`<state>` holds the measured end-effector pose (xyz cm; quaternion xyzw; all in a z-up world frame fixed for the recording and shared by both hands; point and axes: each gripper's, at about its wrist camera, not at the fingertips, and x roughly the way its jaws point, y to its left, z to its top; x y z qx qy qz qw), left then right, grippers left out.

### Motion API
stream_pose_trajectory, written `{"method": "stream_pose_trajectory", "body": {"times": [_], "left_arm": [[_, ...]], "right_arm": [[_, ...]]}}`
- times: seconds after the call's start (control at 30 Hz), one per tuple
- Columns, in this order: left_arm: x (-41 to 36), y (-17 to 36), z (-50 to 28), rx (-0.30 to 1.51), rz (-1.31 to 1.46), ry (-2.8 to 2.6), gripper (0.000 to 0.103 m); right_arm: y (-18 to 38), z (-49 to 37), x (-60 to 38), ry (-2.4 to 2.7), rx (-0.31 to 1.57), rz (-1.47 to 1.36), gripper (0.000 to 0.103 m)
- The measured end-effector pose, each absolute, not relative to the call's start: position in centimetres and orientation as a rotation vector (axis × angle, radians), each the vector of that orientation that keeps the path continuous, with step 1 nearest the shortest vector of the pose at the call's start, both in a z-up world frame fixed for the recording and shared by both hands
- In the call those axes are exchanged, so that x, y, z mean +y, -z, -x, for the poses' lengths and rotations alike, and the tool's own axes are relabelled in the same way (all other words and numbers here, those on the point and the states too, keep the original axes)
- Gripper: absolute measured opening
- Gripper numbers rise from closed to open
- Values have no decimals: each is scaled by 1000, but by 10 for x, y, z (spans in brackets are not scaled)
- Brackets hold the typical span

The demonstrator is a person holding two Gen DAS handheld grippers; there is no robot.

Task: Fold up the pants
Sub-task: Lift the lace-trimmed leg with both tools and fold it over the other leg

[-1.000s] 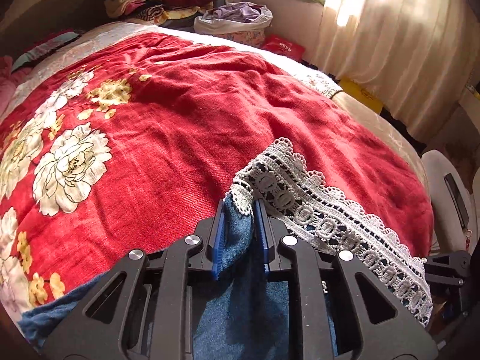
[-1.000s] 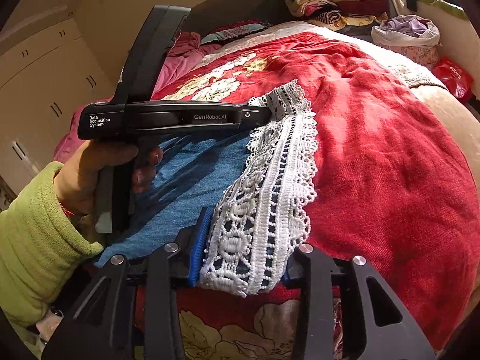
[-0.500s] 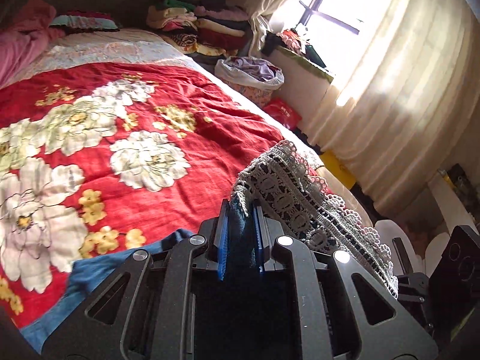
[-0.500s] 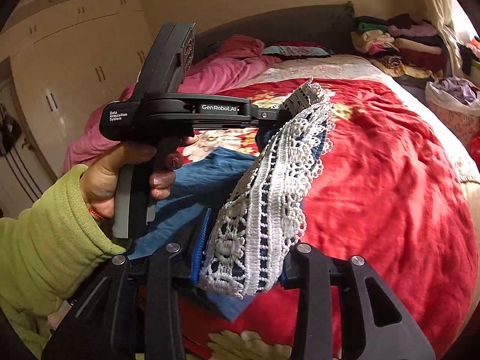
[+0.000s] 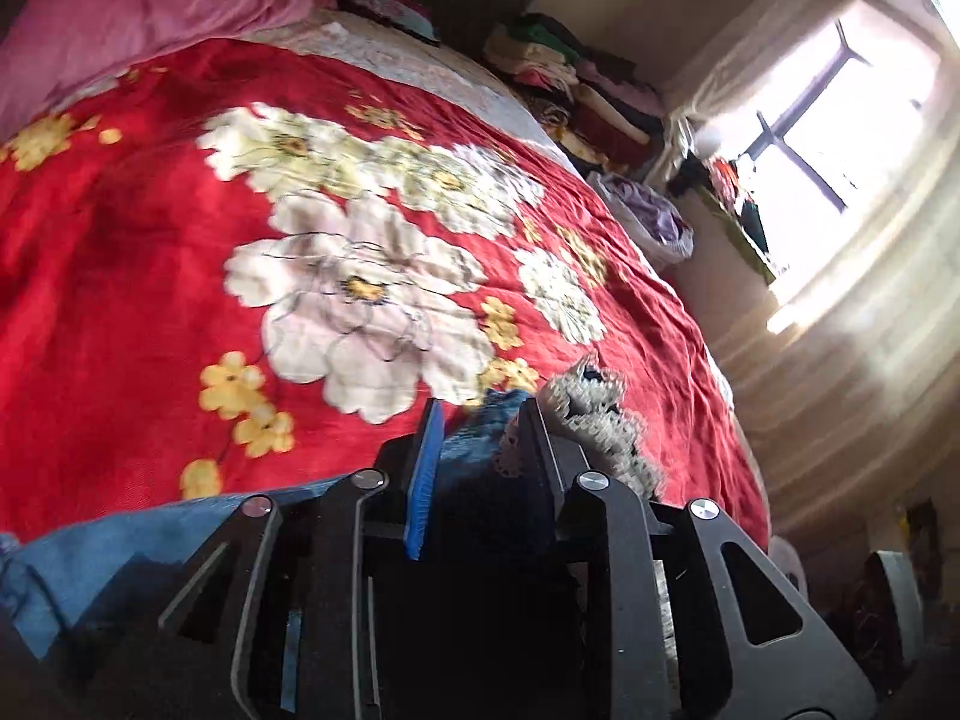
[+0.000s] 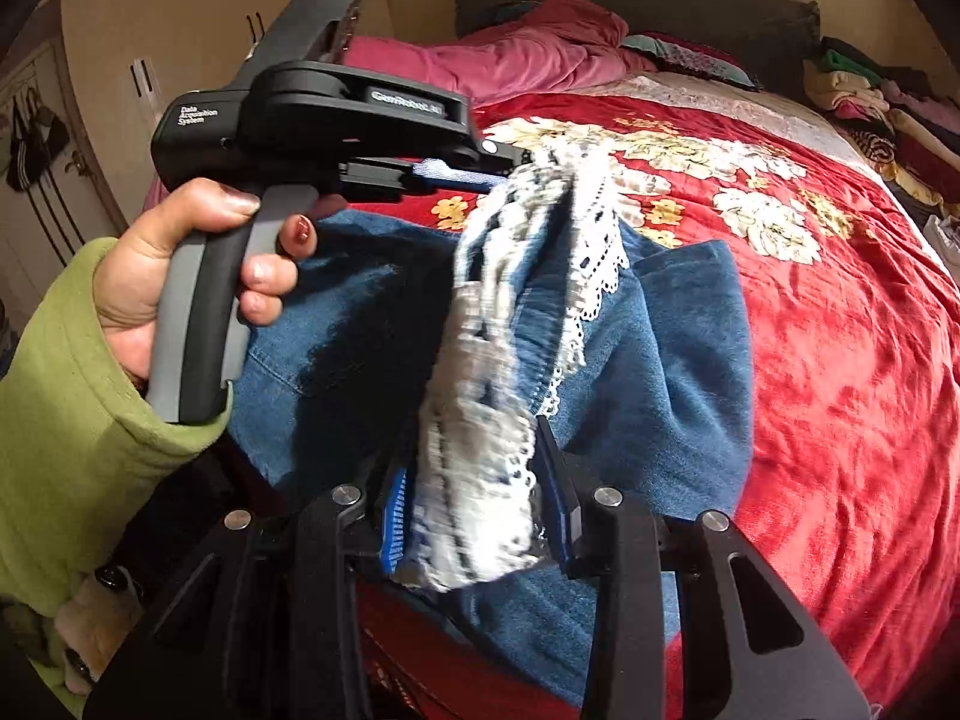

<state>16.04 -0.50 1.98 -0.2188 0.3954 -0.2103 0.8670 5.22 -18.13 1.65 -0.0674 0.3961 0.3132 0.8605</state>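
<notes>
The blue denim pants (image 6: 672,360) with a white lace hem (image 6: 480,408) lie on the red flowered bedspread (image 6: 840,312). My right gripper (image 6: 474,498) is shut on the lace hem and holds it up. My left gripper (image 5: 480,438) is shut on the other end of the hem, with denim (image 5: 492,414) and lace (image 5: 594,414) between its blue pads. In the right wrist view the left gripper (image 6: 504,171) sits in a hand in a green sleeve, above the pants. The hem hangs between the two grippers.
Pink bedding (image 6: 540,54) and a dark headboard (image 6: 630,6) lie at the bed's far end. Stacked folded clothes (image 5: 570,84) stand at the bed's far side. A bag of clothes (image 5: 648,210) sits by the curtained window (image 5: 840,120). Wardrobe doors (image 6: 90,90) are on the left.
Both grippers have lifted the lace hem and carried it toward the head of the bed. The denim has folded over itself beneath them.
</notes>
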Motion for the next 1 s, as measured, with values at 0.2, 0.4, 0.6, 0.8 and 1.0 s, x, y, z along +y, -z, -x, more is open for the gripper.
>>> {"method": "stream_pose_trajectory", "body": {"times": [0.2,0.4,0.6,0.8,1.0], "left_arm": [[45,-25,-138,786,547,380,39],[25,-7,-136,844,505,405,45],[7,2,-141,877,448,425,51],[-6,11,-156,920,418,429,52],[-14,21,-178,966,418,421,52]], "right_arm": [[-4,-32,-132,-677,779,362,36],[0,-15,-117,-715,722,416,51],[-5,0,-135,-693,735,382,55],[5,9,-132,-693,740,394,55],[6,14,-121,-688,718,411,55]]}}
